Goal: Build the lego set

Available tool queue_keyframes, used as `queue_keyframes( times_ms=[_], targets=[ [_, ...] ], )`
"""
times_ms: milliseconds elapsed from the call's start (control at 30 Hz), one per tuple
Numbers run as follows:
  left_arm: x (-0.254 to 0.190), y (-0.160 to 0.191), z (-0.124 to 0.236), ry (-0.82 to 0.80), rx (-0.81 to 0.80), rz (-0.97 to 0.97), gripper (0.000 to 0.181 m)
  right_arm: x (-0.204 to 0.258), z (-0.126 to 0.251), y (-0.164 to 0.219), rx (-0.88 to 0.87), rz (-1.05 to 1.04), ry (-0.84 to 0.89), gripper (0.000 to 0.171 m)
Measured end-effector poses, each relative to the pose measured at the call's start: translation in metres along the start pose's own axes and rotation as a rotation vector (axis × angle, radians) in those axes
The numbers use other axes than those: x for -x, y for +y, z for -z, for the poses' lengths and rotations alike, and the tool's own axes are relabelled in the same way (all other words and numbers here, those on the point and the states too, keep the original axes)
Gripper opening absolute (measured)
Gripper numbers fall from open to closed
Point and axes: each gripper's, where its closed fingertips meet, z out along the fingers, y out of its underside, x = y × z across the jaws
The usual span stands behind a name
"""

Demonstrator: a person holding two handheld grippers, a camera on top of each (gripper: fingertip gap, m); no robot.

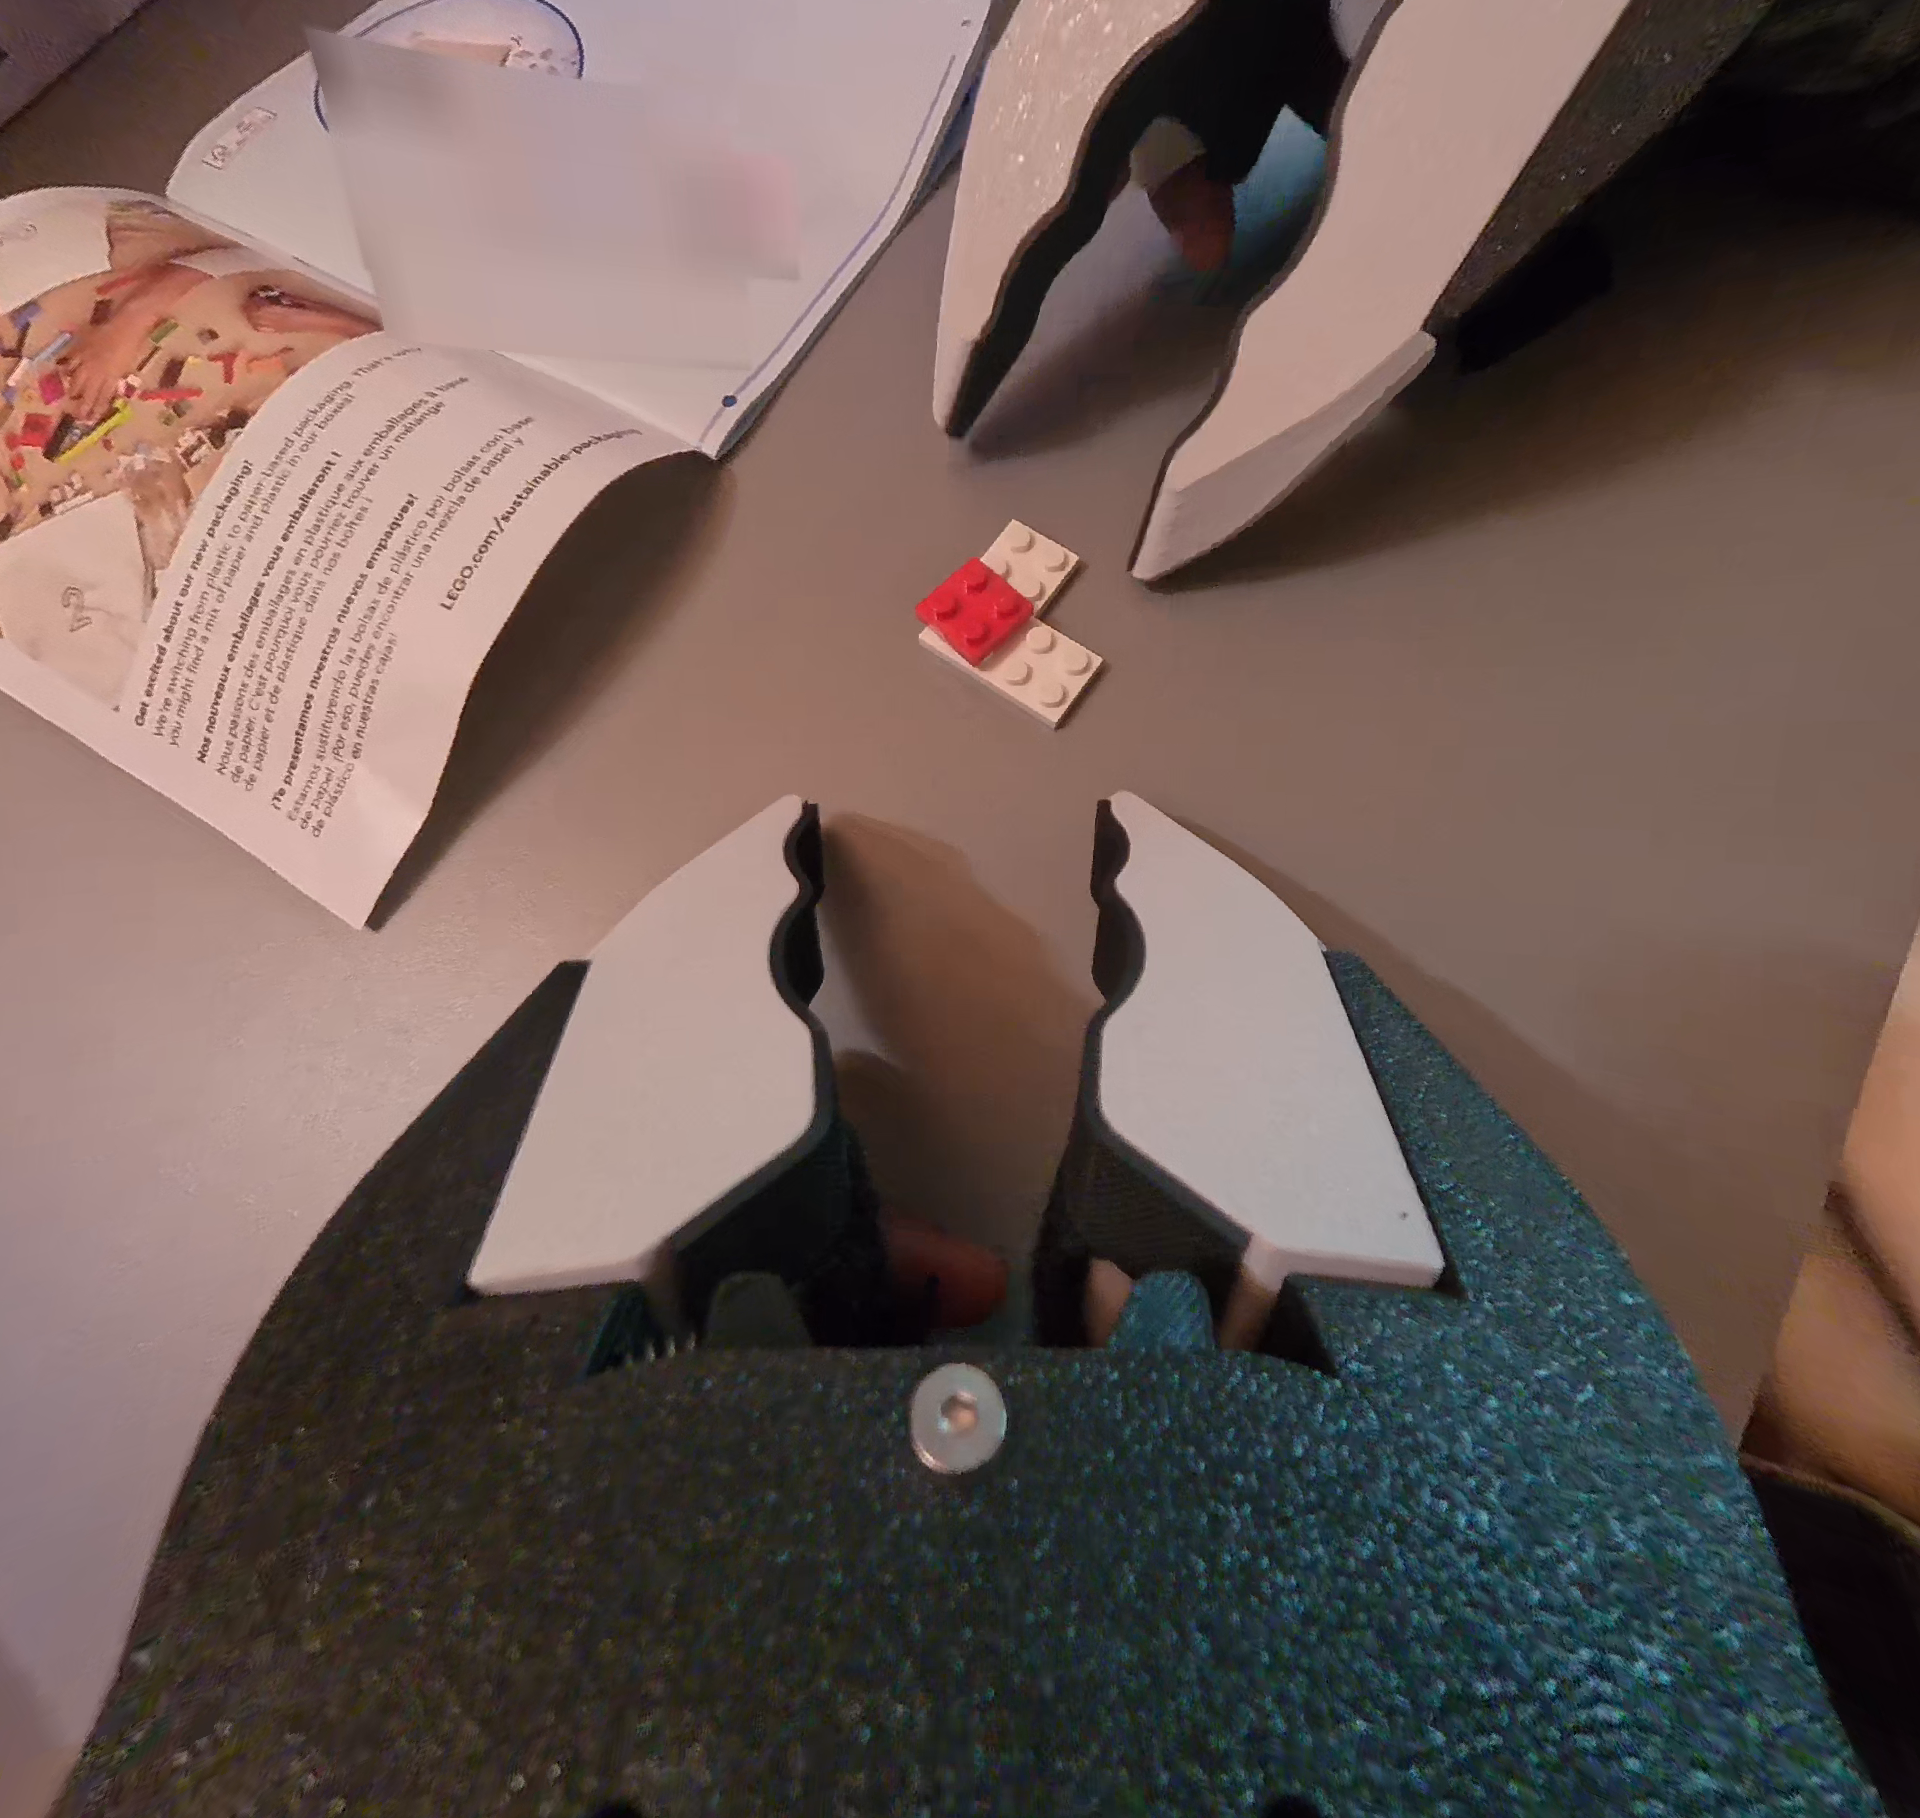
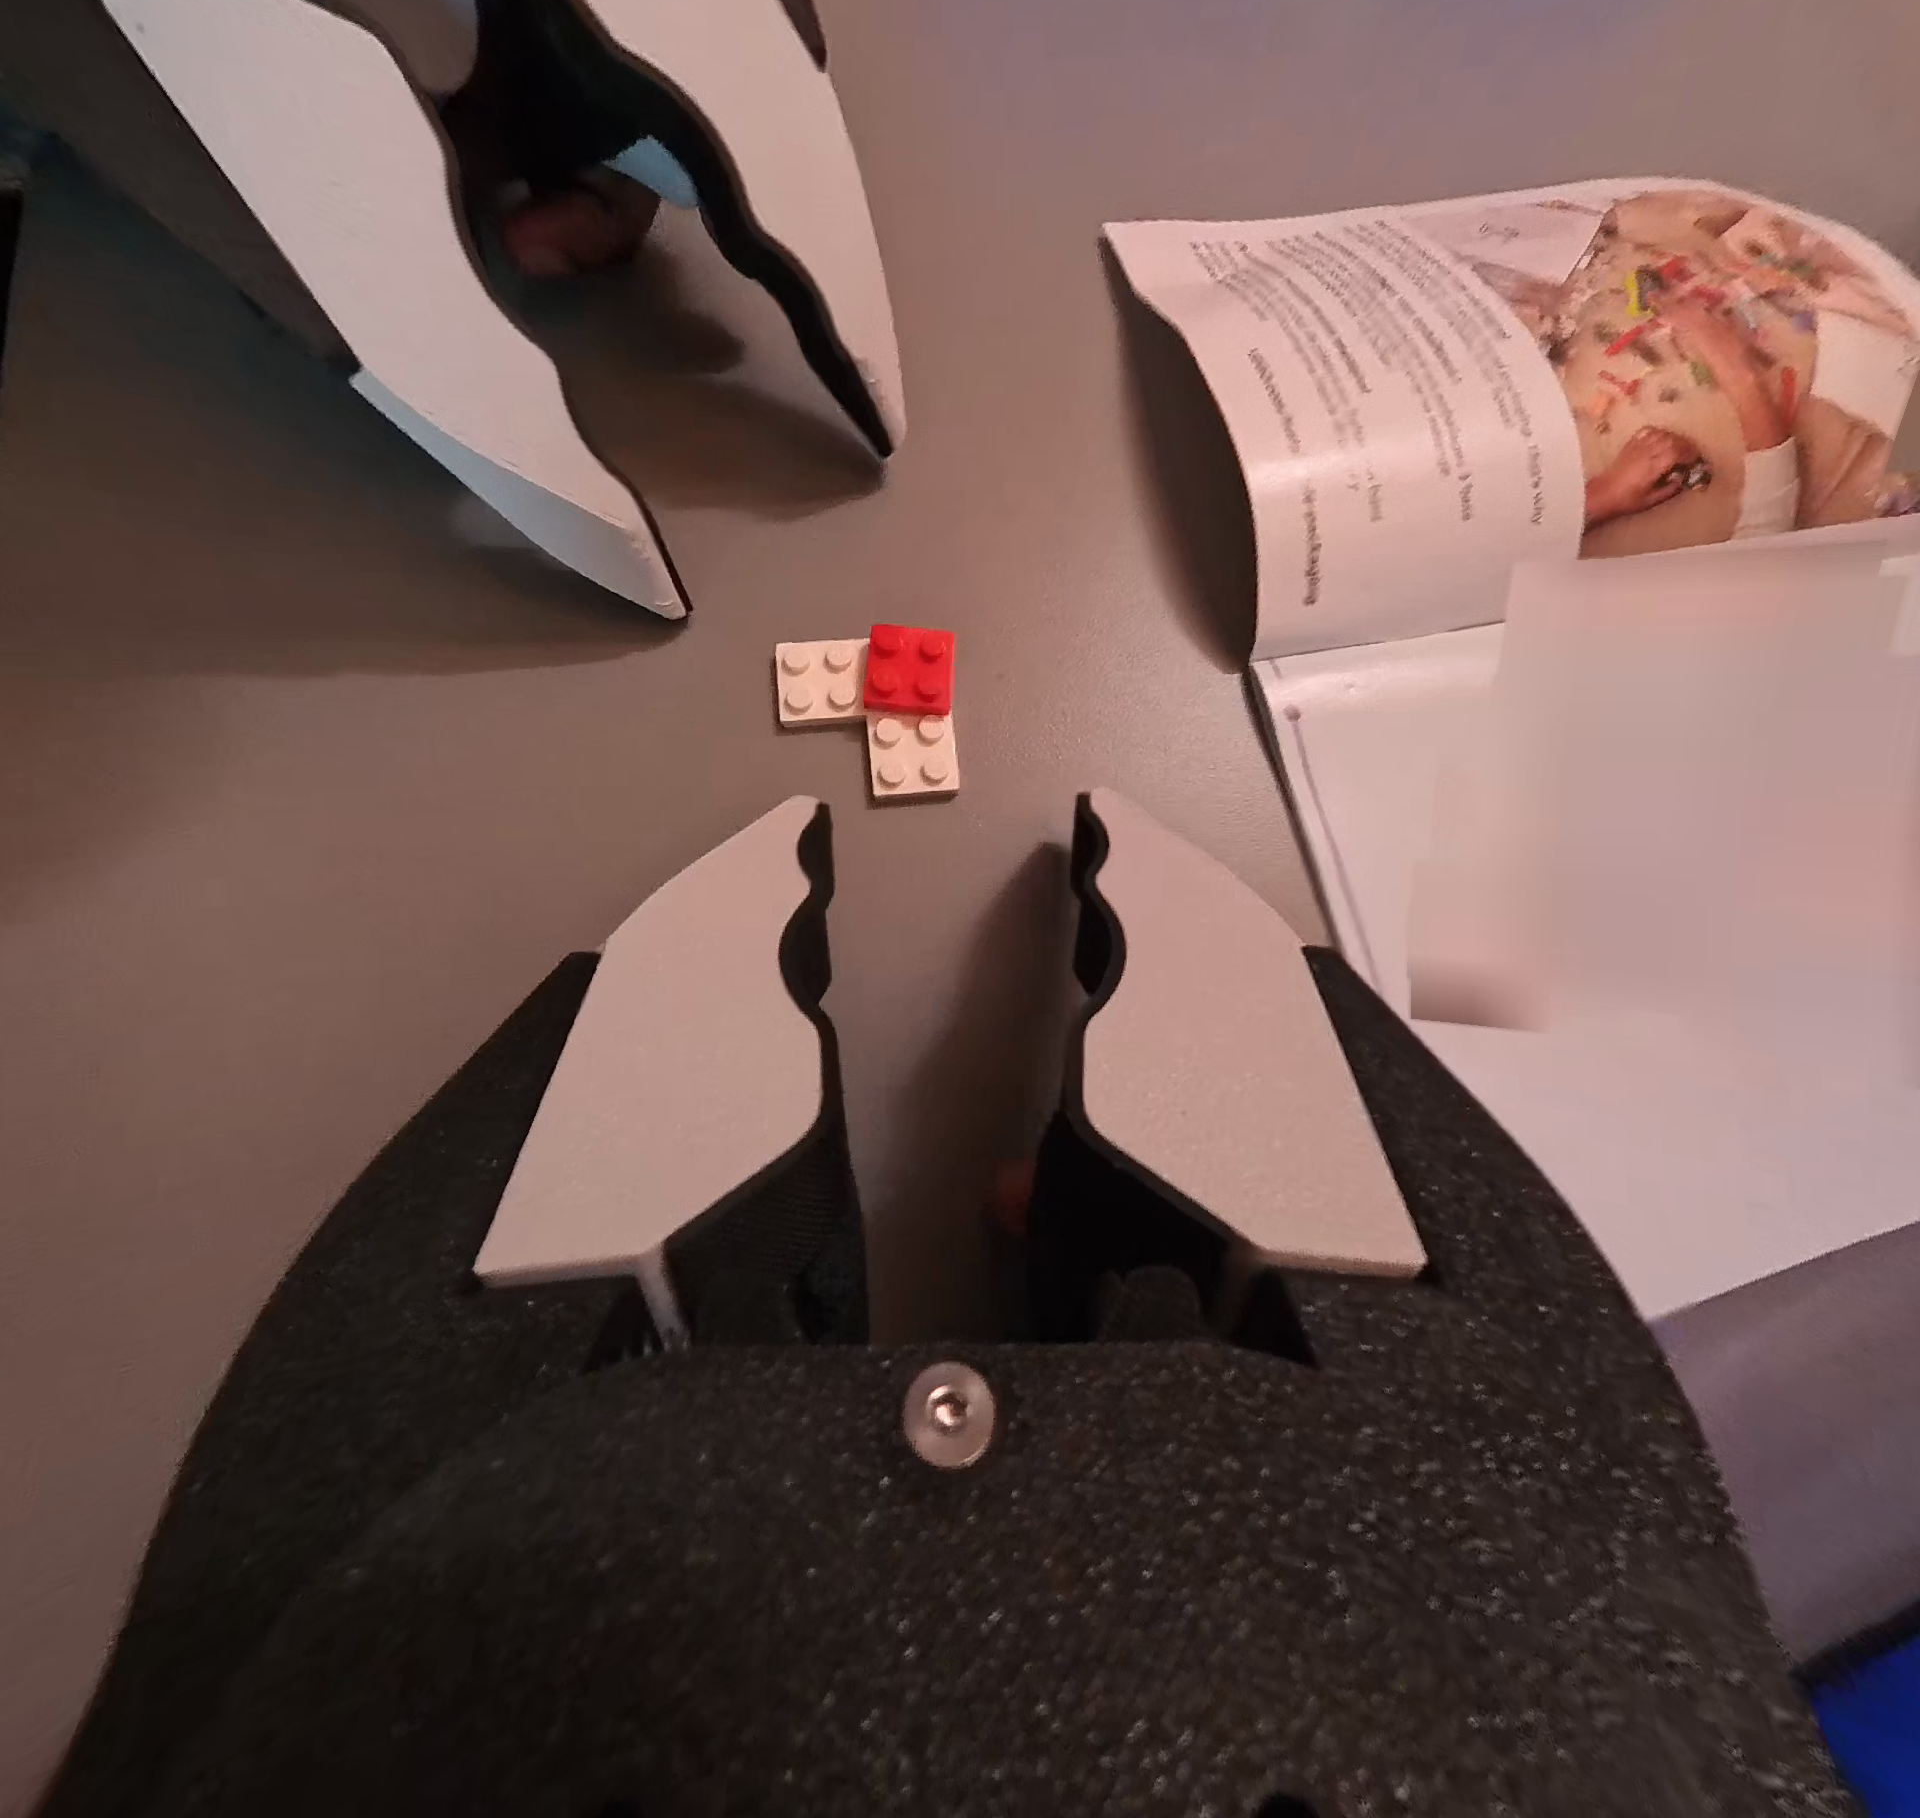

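Evidently the build is only just beginning: 1 red plate [image 1: 968, 609] is sitting pressed across the corner where 2 white plates [image 1: 1044, 669] are meeting in an L on the grey table [image 1: 1455, 833], beside the open instruction booklet [image 1: 436, 542], and I am judging nearly all of the set to be left. Both tools are hovering apart from the assembly, the left gripper [image 1: 956, 812] and the right gripper [image 2: 951, 802] each spread wide and carrying nothing, touching neither plates nor each other.

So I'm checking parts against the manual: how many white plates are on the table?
2: one white plate and another, forming an L, joined under the red plate. None elsewhere in view.
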Motion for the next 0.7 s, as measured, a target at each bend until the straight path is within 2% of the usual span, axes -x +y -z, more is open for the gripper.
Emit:
queue_keyframes(
  times_ms=[300, 500, 700],
  targets=[
    [-0.005, -0.002, 0.0, 0.022, 0.028, -0.064, 0.048, 0.005, -0.003, -0.003, 0.01, -0.038, -0.044, 0.037],
    [-0.012, -0.01, -0.01, 0.149, 0.014, -0.092, 0.039, 0.011, -0.007, -0.003, 0.019, -0.025, -0.039, 0.022],
    [-0.014, -0.01, -0.012, 0.222, 0.019, -0.102, 0.038, 0.016, -0.006, -0.002, 0.048, -0.068, -0.015, 0.022]
  ],
)
